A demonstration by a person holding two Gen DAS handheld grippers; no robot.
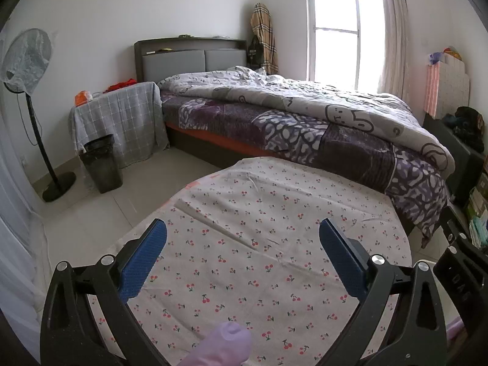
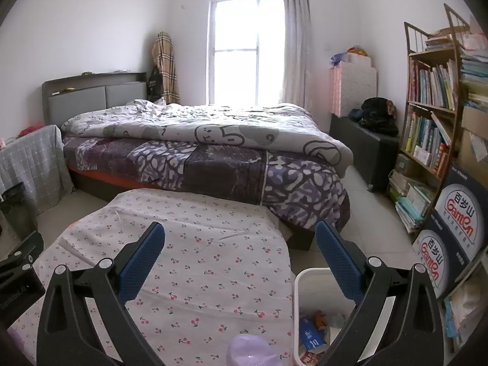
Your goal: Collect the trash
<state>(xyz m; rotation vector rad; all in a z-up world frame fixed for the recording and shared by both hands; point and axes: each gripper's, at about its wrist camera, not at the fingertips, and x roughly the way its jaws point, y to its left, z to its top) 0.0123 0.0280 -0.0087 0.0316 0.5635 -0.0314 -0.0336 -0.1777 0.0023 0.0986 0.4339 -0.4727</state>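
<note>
Both the left gripper (image 1: 243, 235) and right gripper (image 2: 240, 238) gape wide and empty over the table (image 2: 213, 244), so a careless swing right could tip the white bin (image 2: 297, 305).

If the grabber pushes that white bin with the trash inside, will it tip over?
Probably it would slide or tip fairly easily. The white plastic trash bin looks tall and thin-walled, so likely light for its size. Only a few wrappers and a blue carton show inside, so there seems little weight to steady it. It stands on smooth floor tiles, which may let it skid.
</note>
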